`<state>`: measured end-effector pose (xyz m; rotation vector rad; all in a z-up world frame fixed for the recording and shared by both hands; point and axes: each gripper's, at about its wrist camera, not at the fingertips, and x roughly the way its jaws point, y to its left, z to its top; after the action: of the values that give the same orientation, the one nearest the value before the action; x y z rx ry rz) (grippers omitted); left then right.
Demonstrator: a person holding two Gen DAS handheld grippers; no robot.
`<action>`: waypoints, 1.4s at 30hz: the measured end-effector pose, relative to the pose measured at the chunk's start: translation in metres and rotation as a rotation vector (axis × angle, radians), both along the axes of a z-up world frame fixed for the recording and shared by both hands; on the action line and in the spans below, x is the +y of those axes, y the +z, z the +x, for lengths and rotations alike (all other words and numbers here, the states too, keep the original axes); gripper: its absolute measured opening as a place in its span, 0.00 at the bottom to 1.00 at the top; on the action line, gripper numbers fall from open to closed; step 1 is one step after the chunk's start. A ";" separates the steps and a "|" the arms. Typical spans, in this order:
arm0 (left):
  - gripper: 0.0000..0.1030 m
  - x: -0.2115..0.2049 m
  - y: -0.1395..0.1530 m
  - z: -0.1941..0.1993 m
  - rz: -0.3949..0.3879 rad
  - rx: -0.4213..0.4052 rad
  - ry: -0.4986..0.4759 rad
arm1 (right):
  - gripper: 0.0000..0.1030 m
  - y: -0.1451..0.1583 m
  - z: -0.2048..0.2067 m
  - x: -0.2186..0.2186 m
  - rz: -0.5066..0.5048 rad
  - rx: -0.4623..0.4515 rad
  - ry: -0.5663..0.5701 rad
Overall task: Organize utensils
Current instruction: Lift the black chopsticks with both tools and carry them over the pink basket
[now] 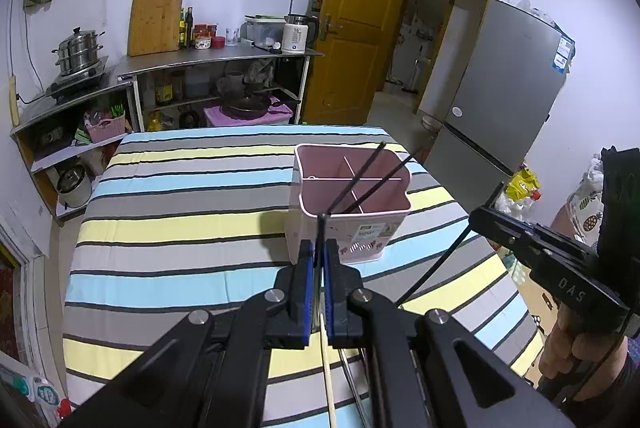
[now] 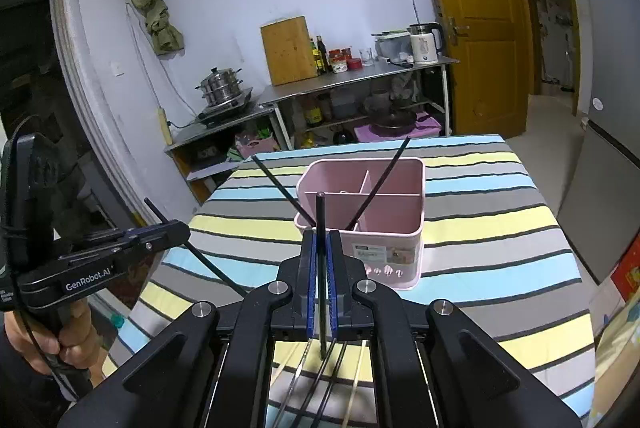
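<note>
A pink divided utensil holder (image 1: pixel 362 234) (image 2: pixel 400 237) stands on the striped tablecloth (image 1: pixel 180 228). Two black chopsticks (image 2: pixel 378 184) lean inside it, crossing. My left gripper (image 1: pixel 319 244) is shut on a single black chopstick (image 1: pixel 321 228), just short of the holder's near wall. It shows at the left of the right wrist view (image 2: pixel 180 228), a hand around its handle. My right gripper (image 2: pixel 320 234) is shut on another black chopstick (image 2: pixel 320 212), upright before the holder's near rim. In the left wrist view the right gripper (image 1: pixel 482 218) is to the right of the holder.
Several loose chopsticks, black, metal and wooden (image 2: pixel 320 380), lie on the cloth under the grippers. Behind the table stand steel shelves with pots and bottles (image 1: pixel 216 56). A yellow door (image 1: pixel 360 28) and a grey fridge (image 1: pixel 500 88) are to the right.
</note>
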<state>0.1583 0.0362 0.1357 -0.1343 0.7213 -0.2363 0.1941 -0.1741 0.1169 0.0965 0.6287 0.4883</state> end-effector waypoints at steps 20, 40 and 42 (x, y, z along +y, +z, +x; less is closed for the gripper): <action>0.05 0.003 0.046 0.000 0.001 -0.056 -0.016 | 0.04 0.042 -0.002 -0.003 -0.003 -0.114 -0.001; 0.05 0.012 0.106 0.054 -0.013 -0.165 0.015 | 0.04 0.090 0.052 0.001 0.040 -0.198 -0.050; 0.05 0.012 0.107 0.060 -0.012 -0.168 0.014 | 0.04 0.089 0.058 0.003 0.043 -0.200 -0.053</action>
<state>0.2184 0.0481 0.2429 -0.1291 0.5521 -0.2359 0.2520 -0.1713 0.2062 0.1039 0.4190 0.4536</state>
